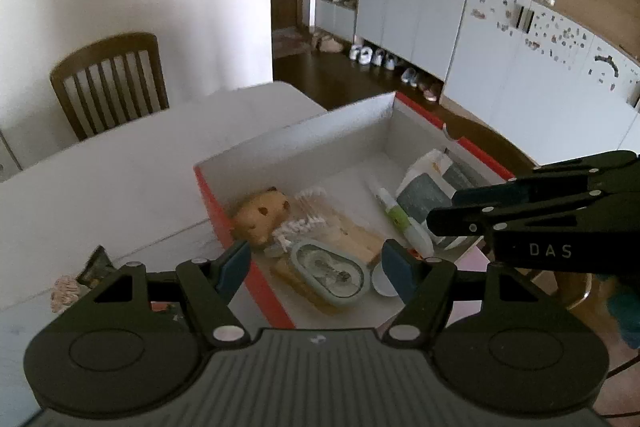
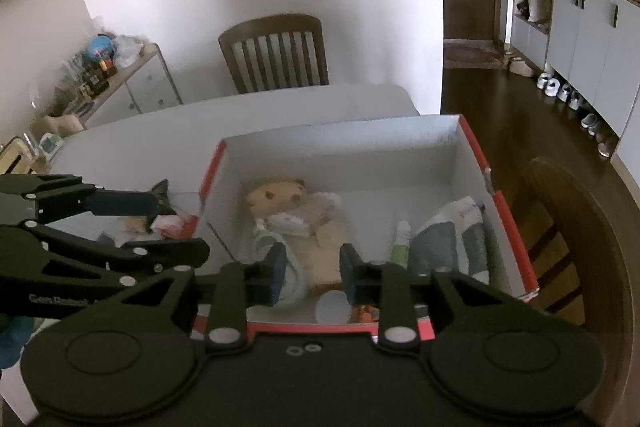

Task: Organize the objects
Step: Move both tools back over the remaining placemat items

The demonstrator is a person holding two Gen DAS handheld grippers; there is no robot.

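Note:
A red-rimmed white box (image 1: 288, 143) (image 2: 340, 147) stands on the white table. In it lie a tan plush bear (image 1: 262, 213) (image 2: 276, 195), a pale green oval case (image 1: 330, 273), a green-and-white tube (image 1: 398, 217) (image 2: 401, 241), a folded grey-and-white cloth (image 1: 426, 193) (image 2: 440, 243) and a white round lid (image 2: 332, 307). My left gripper (image 1: 316, 267) is open and empty above the box's near left corner. My right gripper (image 2: 313, 277) is open and empty above the box's near edge; it also shows in the left wrist view (image 1: 460, 211).
Small loose items lie on the table left of the box (image 1: 80, 283) (image 2: 168, 223). A wooden chair (image 1: 110, 83) (image 2: 276, 53) stands at the far side; another chair (image 2: 568, 243) is right of the box. Cabinets (image 1: 440, 15) line the right wall.

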